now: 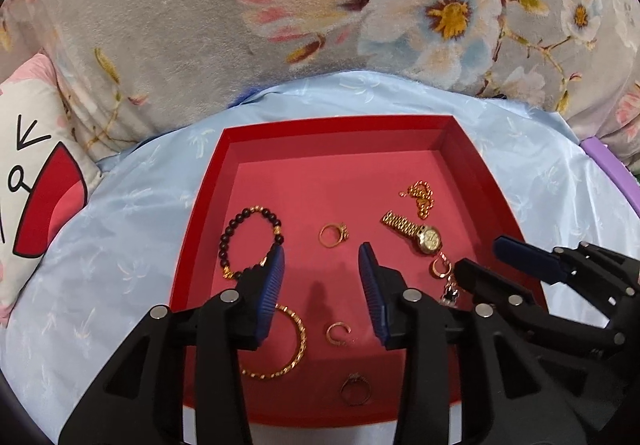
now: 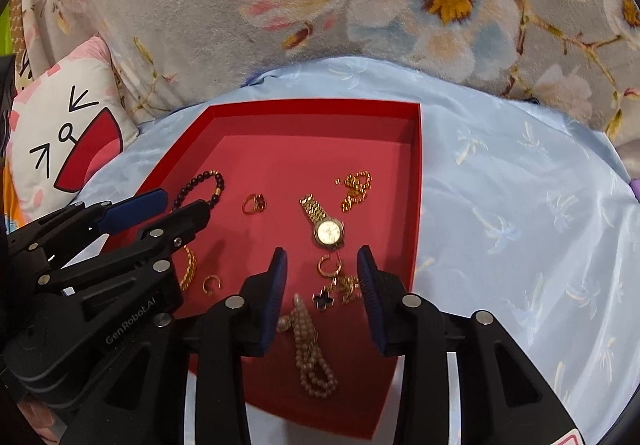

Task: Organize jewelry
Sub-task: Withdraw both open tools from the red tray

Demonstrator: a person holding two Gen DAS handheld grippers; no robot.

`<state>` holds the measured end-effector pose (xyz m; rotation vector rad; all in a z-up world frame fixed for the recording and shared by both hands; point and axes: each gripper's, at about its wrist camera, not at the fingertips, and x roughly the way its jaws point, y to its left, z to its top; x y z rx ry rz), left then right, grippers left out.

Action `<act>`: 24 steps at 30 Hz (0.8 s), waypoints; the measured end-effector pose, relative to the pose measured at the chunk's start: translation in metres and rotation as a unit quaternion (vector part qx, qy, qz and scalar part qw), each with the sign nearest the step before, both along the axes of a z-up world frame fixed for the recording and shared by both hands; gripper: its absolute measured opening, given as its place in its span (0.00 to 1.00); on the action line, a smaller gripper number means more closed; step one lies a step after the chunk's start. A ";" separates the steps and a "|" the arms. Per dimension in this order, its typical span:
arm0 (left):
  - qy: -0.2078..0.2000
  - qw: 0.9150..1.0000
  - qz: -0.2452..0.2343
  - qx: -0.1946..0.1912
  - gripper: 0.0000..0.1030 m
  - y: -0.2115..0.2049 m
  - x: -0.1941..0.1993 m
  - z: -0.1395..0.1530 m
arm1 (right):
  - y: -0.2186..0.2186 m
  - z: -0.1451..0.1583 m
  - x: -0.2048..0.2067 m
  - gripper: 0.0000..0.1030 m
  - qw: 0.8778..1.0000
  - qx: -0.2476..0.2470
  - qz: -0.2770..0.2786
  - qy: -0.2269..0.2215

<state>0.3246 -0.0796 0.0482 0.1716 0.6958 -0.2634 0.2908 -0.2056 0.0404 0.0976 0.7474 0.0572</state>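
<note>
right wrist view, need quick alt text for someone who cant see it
An open right tool hovers over a red tray of jewelry: gold watch, pearl strand, clover pendant. The left tool reaches in from the left.

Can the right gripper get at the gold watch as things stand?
Probably yes. The right gripper is open and empty over the red tray, and the gold watch lies flat just ahead, uncovered. A gold hoop earring sits close in between and might get nudged.

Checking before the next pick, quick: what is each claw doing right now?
Left claw: open, holding nothing, over the red tray.
Right claw: open, holding nothing, above the pearl necklace.
</note>
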 end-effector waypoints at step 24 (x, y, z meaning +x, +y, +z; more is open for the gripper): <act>0.015 0.999 0.025 0.031 0.46 0.013 -0.041 -0.015 | 0.008 -0.003 -0.036 0.45 1.000 0.003 0.000 0.014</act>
